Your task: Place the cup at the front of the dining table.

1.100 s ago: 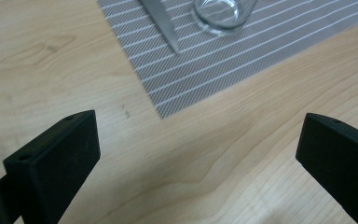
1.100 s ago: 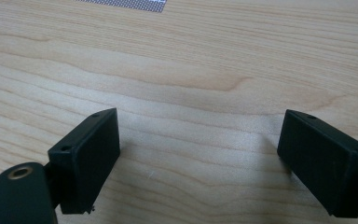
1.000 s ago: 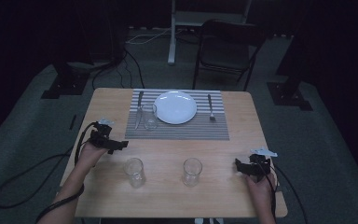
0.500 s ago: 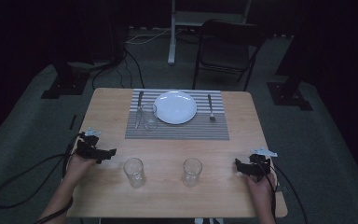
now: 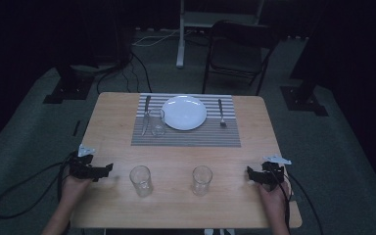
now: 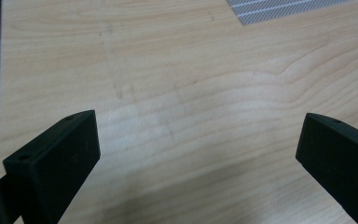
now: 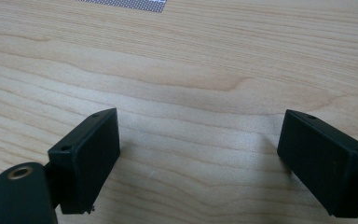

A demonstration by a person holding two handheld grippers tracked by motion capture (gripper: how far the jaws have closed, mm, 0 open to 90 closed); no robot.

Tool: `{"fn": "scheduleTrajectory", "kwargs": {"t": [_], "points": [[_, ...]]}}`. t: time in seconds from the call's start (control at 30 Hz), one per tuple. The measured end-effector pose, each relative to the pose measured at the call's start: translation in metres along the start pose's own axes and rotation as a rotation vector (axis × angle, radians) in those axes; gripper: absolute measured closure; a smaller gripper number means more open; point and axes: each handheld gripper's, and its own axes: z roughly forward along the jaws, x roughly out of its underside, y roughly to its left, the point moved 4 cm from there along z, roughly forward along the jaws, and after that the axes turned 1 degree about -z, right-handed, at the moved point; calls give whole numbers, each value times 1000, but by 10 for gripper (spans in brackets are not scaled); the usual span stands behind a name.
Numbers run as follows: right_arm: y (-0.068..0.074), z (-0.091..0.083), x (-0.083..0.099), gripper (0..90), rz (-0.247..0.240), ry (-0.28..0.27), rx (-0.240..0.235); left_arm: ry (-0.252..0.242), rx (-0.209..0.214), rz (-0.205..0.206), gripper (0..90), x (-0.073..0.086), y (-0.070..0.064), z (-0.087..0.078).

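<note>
A white plate [image 5: 184,112] lies on a striped placemat [image 5: 186,136] at the far middle of the wooden table [image 5: 186,156]. A knife [image 5: 146,110] lies left of it, a fork [image 5: 221,113] right of it, and a clear glass [image 5: 157,122] stands by the knife. Two more glasses [image 5: 140,180] [image 5: 201,179] stand upright near the front. My left gripper [image 5: 106,170] [image 6: 200,135] is at the front left, open over bare wood with nothing between its jaws. At the front right my right gripper [image 5: 249,175] [image 7: 200,135] is open too and holds nothing.
A corner of the placemat [image 6: 289,7] [image 7: 126,3] shows at the top of each gripper view. A dark chair [image 5: 240,49] stands behind the table, and stand bases and cables [image 5: 24,188] lie on the floor around it.
My left gripper has drawn back from beside the placemat to the table's front left, left of the near glass. The right gripper has stayed put.
</note>
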Motion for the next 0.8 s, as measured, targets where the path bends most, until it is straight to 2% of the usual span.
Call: {"fn": "scheduleTrajectory", "kwargs": {"t": [0.17, 0.33, 0.47, 0.6, 0.8], "points": [[0, 0, 0, 126, 0, 0, 0, -1, -40, 11, 1, 12, -1, -3], [0, 0, 0, 126, 2, 1, 1, -29, -44, 0, 1, 25, -1, -4], [0, 0, 0, 126, 2, 0, 1, -23, -82, 1, 1, 36, -3, -4], [0, 0, 0, 126, 2, 0, 1, -45, -83, -34, 1, 42, -4, -8], [0, 0, 0, 126, 3, 0, 1, -33, -159, -13, 1, 51, -7, -12]]}}
